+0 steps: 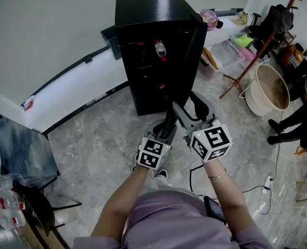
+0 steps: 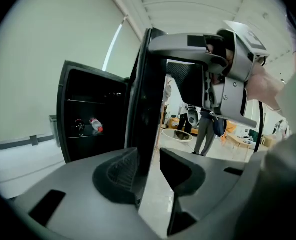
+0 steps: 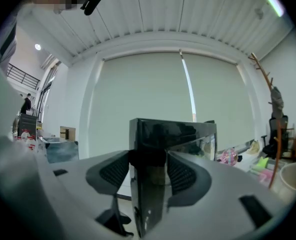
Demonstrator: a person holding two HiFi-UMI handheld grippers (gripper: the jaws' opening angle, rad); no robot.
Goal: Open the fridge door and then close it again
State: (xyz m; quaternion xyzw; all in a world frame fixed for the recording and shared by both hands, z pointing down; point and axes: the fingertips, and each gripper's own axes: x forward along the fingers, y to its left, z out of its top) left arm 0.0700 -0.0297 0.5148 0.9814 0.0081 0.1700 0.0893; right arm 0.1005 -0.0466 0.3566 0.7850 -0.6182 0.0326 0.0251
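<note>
Left gripper view: left gripper [image 2: 149, 170] straddles the free edge of the fridge door [image 2: 143, 99]. Its jaws are fairly narrow but slack, with the left pad against the door face and a gap at the right pad. No real grip there.

Right gripper view: right gripper [image 3: 148, 166] is on the same edge, higher up. Both pads press the door faces, so it's clamped on the door.

Door stands swung out from the fridge [image 1: 143, 25], about square to the cabinet front and edge-on to the person. My read is that the opening half is done and the closing is not.

Handling:
- Rigid hinged panel with glossy black faces, so likely slippery under the pads.
- Should swing light, probably stiffening only at the seal.
- Best hold is that free edge, far from the hinge, with pads flat on both faces.
- Push along the arc, no twisting.

Inside the fridge a bottle [image 2: 95, 125] lies on a shelf, and a slam could roll it. Behind the fridge is a pale wall [image 1: 50, 30].
</note>
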